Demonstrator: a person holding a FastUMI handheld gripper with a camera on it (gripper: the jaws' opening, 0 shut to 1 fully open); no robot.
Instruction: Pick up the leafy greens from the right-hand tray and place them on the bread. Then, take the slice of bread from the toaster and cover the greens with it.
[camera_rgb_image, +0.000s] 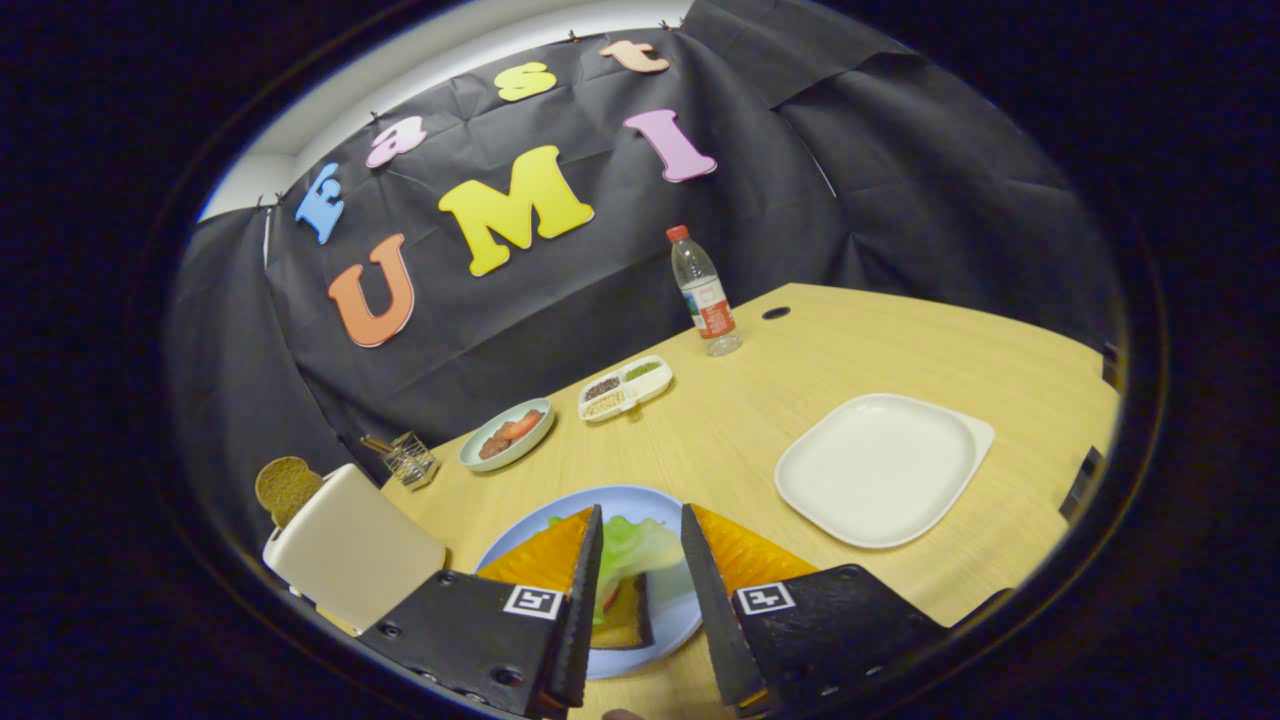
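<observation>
The leafy greens (632, 548) lie on a slice of bread (620, 622) on a light blue plate (610, 500), just under and between my fingers. My gripper (641, 530) hovers over them with its jaws apart, holding nothing. To the left stands a cream toaster (350, 548) with a brown slice of bread (285, 487) sticking out of its far slot. To the right sits a white square tray (880, 468), bare.
Beyond the blue plate are a small bowl with red food (507, 433), a divided dish of grains (625, 388), a wire holder (408, 458) and a water bottle (704, 292). The wooden table (760, 400) ends at the black cloth wall.
</observation>
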